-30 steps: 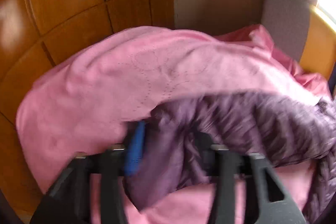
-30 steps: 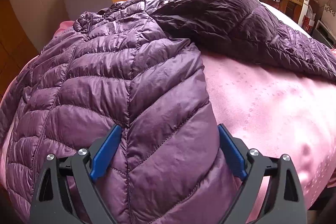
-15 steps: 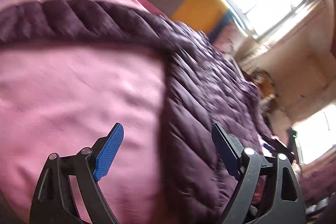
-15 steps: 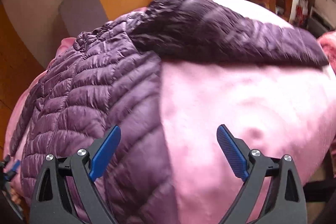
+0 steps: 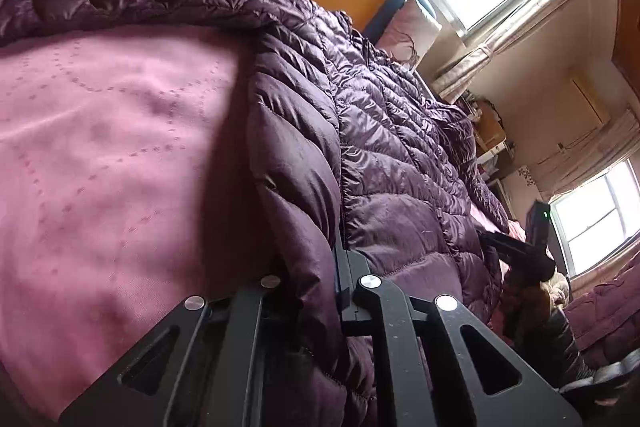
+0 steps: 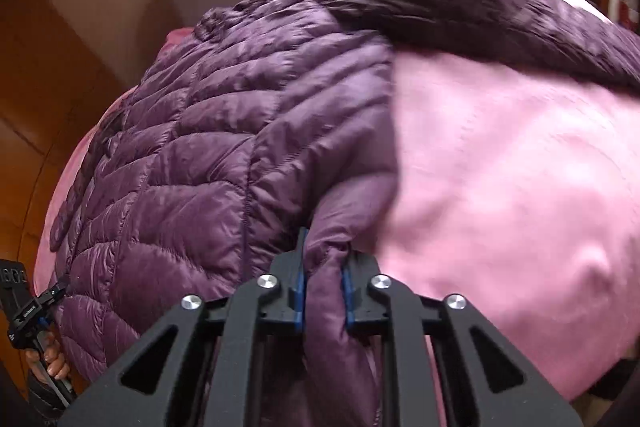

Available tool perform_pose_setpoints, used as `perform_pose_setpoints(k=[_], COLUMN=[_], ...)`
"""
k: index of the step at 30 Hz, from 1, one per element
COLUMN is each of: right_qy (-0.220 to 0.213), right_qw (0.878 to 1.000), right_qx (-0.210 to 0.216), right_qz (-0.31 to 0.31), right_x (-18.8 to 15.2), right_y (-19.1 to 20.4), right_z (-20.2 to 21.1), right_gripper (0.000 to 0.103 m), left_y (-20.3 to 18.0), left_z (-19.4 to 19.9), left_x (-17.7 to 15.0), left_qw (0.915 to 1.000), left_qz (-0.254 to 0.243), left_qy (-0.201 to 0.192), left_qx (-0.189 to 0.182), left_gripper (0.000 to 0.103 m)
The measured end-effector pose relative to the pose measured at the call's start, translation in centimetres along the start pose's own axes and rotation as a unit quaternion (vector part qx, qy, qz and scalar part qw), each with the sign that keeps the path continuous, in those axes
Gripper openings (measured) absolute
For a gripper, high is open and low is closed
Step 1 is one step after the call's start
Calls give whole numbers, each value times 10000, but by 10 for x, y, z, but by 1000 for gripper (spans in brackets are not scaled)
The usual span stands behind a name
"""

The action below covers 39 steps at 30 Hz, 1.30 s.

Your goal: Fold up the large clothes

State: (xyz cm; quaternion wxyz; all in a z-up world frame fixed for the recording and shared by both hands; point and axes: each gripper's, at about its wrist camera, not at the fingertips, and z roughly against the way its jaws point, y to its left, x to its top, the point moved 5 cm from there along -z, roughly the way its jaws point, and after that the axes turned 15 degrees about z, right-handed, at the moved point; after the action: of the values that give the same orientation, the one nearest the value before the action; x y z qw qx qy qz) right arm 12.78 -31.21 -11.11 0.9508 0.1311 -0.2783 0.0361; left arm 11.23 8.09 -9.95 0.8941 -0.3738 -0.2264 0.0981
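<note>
We had the purple jacket point(image 6: 208, 155) spread over the pink blanket point(image 6: 512, 179); our left gripper point(image 5: 320, 291) clamped the jacket's near left edge; our right gripper point(image 6: 323, 291) was closing, pinching the jacket's near right corner between its blue pads point(image 6: 299, 287).

Half a second ago both our grippers stood wide open over the purple puffer jacket point(image 6: 208, 155). Now our right gripper point(image 6: 323, 283) is closing, its blue pads pinching a fold of the jacket's hem edge, and our left gripper point(image 5: 320, 291) has clamped onto the opposite hem edge, having swung away from the pink bedspread point(image 5: 100, 147).
</note>
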Motion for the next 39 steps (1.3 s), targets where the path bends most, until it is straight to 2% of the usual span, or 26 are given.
perform_pose_setpoints(k=[4, 7, 9, 11, 13, 15, 17, 18, 20, 22, 23, 24, 25, 27, 29, 30, 32, 33, 35, 36, 37, 39], right_qy=[54, 103, 147, 195, 214, 191, 159, 127, 2, -173, -279, -411, -609, -932, -1223, -1388, -1580, -1652, -1682, -1647, -1641, -1568], right_qw=[9964, 9917, 9921, 9939, 9953, 9971, 9984, 9986, 9994, 9998, 9995, 9983, 9950, 9832, 9588, 9405, 9122, 8990, 8715, 8616, 8557, 8544], right_qx=[343, 229, 161, -49, -277, -256, -192, -184, -106, -42, -53, -103, -200, -328, -496, -569, -774, -918, -1219, -1296, -1315, -1418], right_qz=[769, 1258, 1239, 1080, 900, 685, 504, 469, 344, 51, -156, -401, -761, -1534, -2516, -3049, -3701, -3952, -4443, -4623, -4728, -4746], right_x=[22, 20, 13, 0, -21, -40, -52, -51, -46, -38, -32, -27, -21, -12, -9, -9, -10, -9, -8, -6, 1, 18], right_y=[62, 84, 74, 47, 19, -1, -6, -6, -6, -16, -24, -35, -53, -91, -140, -169, -208, -225, -257, -270, -280, -292], right_z=[-25, -29, -22, -6, 16, 35, 46, 47, 48, 50, 52, 55, 61, 68, 74, 77, 81, 82, 82, 82, 79, 77], right_gripper=[10, 8, 8, 8, 7, 7, 8, 10, 21, 40, 46, 58, 60, 61, 64, 64, 63, 61, 45, 38, 38, 36], left_y=[17, 29, 24, 14, 3, -2, -4, -7, -16, -28, -33, -38, -39, -42, -43, -40, -28, -23, -14, -13, -15, -28], left_z=[26, 33, 34, 31, 21, 17, 20, 22, 27, 36, 38, 39, 43, 47, 44, 44, 49, 52, 58, 60, 60, 52], left_x=[-11, -14, -14, -17, -21, -26, -27, -26, -19, -9, -5, 0, 1, 9, 14, 17, 21, 21, 24, 26, 27, 28], left_qw=[9993, 9967, 9951, 9942, 9931, 9909, 9885, 9865, 9836, 9810, 9803, 9801, 9798, 9783, 9779, 9780, 9764, 9758, 9754, 9752, 9752, 9768], left_qz=[156, 317, 216, 19, -214, -420, -522, -577, -729, -958, -1032, -1048, -1038, -1031, -984, -905, -687, -589, -357, -270, -249, -356], left_qy=[-151, -260, -332, -311, -120, 19, 176, 194, 107, -62, -121, -233, -341, -585, -630, -622, -670, -716, -864, -959, -1029, -1103], left_qx=[311, 700, 901, 1025, 1145, 1277, 1410, 1518, 1646, 1687, 1677, 1667, 1675, 1700, 1731, 1772, 1934, 1981, 1994, 1975, 1943, 1800], left_gripper=[7, 7, 8, 8, 8, 11, 22, 26, 40, 46, 50, 53, 57, 61, 61, 61, 61, 61, 61, 61, 61, 61])
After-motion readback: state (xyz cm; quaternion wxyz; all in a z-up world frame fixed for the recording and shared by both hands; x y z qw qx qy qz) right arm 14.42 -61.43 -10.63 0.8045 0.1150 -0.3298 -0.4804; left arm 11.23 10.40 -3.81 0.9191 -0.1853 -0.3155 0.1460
